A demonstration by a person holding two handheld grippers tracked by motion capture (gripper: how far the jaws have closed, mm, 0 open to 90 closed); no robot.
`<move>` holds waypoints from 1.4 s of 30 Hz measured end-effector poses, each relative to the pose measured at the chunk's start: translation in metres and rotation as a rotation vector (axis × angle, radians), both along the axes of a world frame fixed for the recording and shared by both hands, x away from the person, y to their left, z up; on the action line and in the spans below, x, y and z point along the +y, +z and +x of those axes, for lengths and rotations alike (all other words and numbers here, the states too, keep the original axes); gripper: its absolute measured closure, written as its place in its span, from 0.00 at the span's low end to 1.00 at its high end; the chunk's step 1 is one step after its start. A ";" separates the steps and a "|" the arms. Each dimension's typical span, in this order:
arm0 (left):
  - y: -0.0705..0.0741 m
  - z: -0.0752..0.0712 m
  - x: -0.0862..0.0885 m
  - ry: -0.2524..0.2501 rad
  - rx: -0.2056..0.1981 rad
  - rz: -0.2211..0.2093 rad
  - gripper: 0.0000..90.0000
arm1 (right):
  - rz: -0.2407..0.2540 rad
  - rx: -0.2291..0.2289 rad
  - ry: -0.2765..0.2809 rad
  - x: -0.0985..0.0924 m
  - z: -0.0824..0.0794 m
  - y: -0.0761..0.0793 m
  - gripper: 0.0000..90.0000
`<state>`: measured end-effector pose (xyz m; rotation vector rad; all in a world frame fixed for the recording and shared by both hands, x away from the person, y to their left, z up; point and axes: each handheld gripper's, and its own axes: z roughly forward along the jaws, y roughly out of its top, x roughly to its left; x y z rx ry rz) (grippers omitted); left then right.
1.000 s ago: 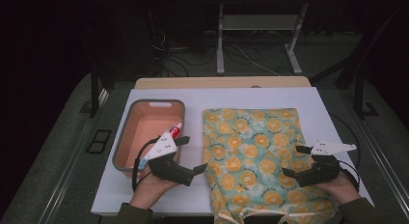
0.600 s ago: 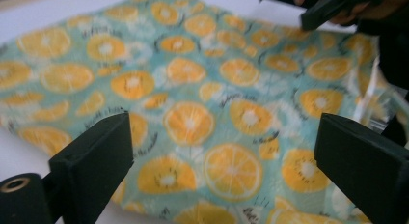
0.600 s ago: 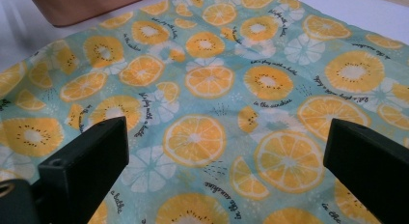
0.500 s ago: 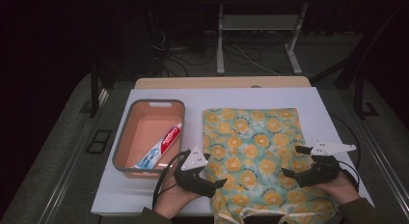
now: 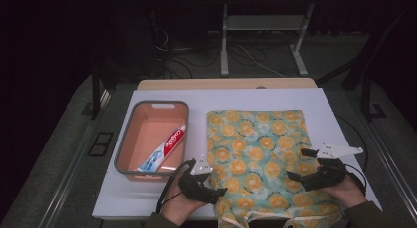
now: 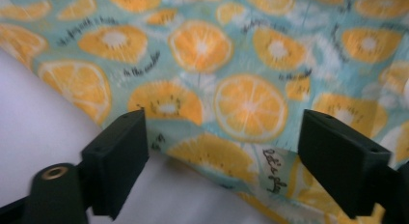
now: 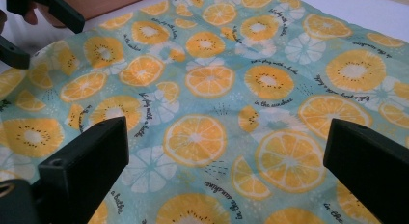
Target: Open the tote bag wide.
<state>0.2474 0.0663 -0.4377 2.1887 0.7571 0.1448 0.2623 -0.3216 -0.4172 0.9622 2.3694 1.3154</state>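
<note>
Lying flat on the white table (image 5: 305, 98), handles toward the person, the orange-print cloth bag (image 5: 255, 154) now has the left gripper (image 5: 216, 188) at its near-left edge. A second ago that gripper hovered by the pink basket (image 5: 129, 139), over the toothpaste tube (image 5: 164, 148); it has since swung across and dropped. Its jaws have just been closing, though they are spread either side of the bag's rim, not yet pinching. The right gripper (image 5: 301, 175), also spread, hasn't stirred. A two-handed opening of the bag looks likely.
</note>
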 end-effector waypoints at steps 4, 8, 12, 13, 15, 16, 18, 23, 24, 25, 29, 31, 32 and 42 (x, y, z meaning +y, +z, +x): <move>-0.005 0.003 0.001 0.001 0.031 0.020 0.32 | -0.001 0.001 0.000 0.000 0.000 0.000 0.02; -0.008 0.006 0.003 -0.003 0.050 0.030 0.47 | -0.002 0.001 0.001 0.000 0.000 0.000 0.02; -0.007 0.007 0.003 -0.044 0.060 0.037 0.83 | -0.002 -0.001 0.004 0.000 0.000 0.000 0.02; -0.007 0.006 0.001 -0.046 0.052 0.047 0.86 | -0.002 0.000 0.005 0.000 0.000 0.000 0.02; -0.006 0.006 -0.003 -0.050 0.038 0.070 0.94 | -0.002 0.001 0.004 0.001 0.000 -0.001 0.02; -0.006 0.007 -0.005 -0.051 0.032 0.077 0.94 | -0.002 0.001 0.004 0.001 0.000 -0.001 0.02; -0.004 0.009 -0.010 -0.054 0.020 0.086 0.97 | -0.001 0.000 0.004 0.000 0.000 0.000 0.02; 0.000 0.019 -0.026 -0.056 -0.019 0.111 0.98 | 0.002 0.001 0.002 0.000 0.000 -0.001 0.02; 0.000 0.023 -0.029 -0.053 -0.018 0.109 0.98 | 0.003 0.002 0.003 0.000 0.000 -0.001 0.02; 0.000 0.026 -0.032 -0.046 -0.015 0.101 0.98 | 0.003 0.002 0.003 0.000 0.000 -0.001 0.02; 0.002 0.044 -0.042 -0.022 -0.010 0.057 0.98 | 0.004 0.003 -0.001 0.000 0.001 -0.001 0.02; 0.004 0.051 -0.048 -0.017 -0.017 0.054 0.98 | 0.007 0.002 -0.002 -0.001 0.001 0.000 0.02; 0.004 0.056 -0.049 -0.016 -0.024 0.053 0.98 | 0.008 0.002 -0.002 -0.001 0.000 0.000 0.02; 0.006 0.115 -0.059 0.065 -0.066 0.031 0.99 | 0.008 0.003 0.000 -0.001 0.001 -0.001 0.02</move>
